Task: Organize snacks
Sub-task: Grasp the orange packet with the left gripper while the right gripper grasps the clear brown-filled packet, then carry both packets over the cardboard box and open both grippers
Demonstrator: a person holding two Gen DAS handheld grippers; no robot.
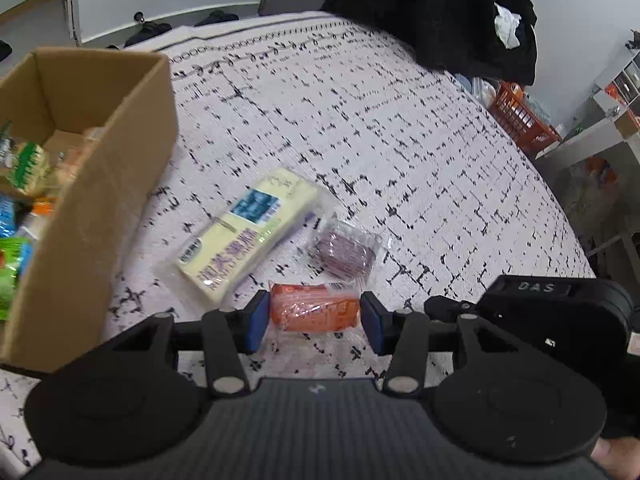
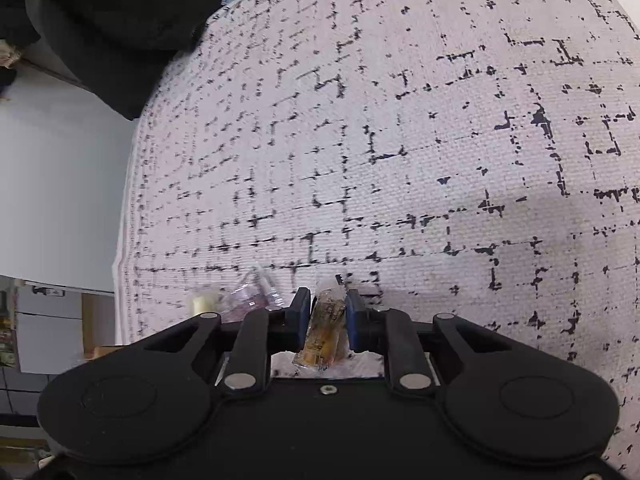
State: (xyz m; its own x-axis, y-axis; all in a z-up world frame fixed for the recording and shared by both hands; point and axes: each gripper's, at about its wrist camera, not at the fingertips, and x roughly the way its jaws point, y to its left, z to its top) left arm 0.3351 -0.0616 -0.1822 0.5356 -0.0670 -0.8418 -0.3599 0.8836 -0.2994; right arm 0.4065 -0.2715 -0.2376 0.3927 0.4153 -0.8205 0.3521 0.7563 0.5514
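My left gripper [image 1: 314, 316] stands open around an orange snack packet [image 1: 314, 307] on the patterned cloth; its blue pads flank the packet's ends. A pale yellow snack pack [image 1: 244, 234] and a purple snack in clear wrap [image 1: 345, 252] lie just beyond. A cardboard box [image 1: 100, 200] holding several snacks stands at left. My right gripper [image 2: 328, 316] is shut on a small brown-gold wrapped snack [image 2: 326, 326] above the cloth. The purple snack [image 2: 256, 294] and the yellow pack's end [image 2: 202, 302] show left of it.
A patterned white cloth [image 1: 380, 140] covers the surface. Black clothing [image 1: 440, 12] hangs at the far edge. An orange basket [image 1: 520, 116] and white shelves [image 1: 616, 92] stand to the right. The right gripper's body [image 1: 560, 308] is close at the lower right.
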